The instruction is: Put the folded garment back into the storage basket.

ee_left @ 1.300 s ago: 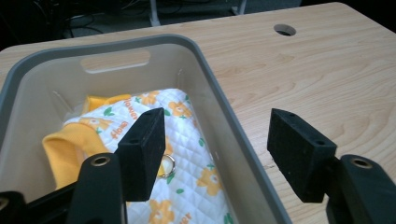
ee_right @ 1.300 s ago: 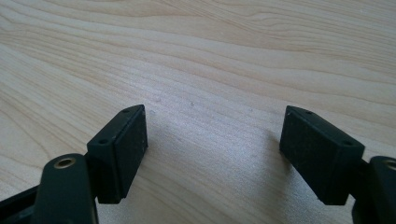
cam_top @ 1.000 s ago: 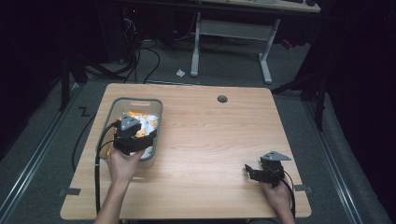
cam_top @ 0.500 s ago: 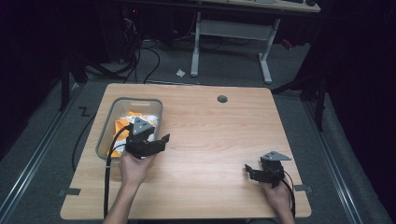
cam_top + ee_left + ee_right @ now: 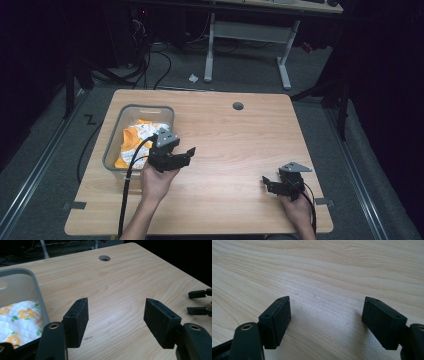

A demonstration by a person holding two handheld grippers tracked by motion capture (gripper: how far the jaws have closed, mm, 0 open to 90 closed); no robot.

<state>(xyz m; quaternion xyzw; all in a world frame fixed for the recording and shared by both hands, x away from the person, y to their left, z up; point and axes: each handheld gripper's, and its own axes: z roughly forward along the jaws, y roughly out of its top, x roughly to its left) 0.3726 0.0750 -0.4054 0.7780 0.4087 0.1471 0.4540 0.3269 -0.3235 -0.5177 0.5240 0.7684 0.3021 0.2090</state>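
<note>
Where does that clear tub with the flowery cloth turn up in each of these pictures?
High view: the tub sits on the table's left side, beside the left gripper.
Left gripper view: the tub's rim is at the left edge.
Right gripper view: not in it.
Shared landmark: the round hole in the tabletop.

From above, my left gripper (image 5: pixel 189 152) hangs over the wooden bench (image 5: pixel 225 135), just beside the right wall of the clear bin (image 5: pixel 116 145), its jaws spread apart with nothing between them. My left hand (image 5: pixel 157 182) grips it from below, and its black cable (image 5: pixel 127 195) trails back toward the near edge. Inside the bin lies a white and orange cloth (image 5: pixel 137 140). My right gripper (image 5: pixel 267 184) sits low near the bench's near right corner, jaws parted, well apart from the bin. A round hole (image 5: pixel 238 106) marks the far side of the bench.
</note>
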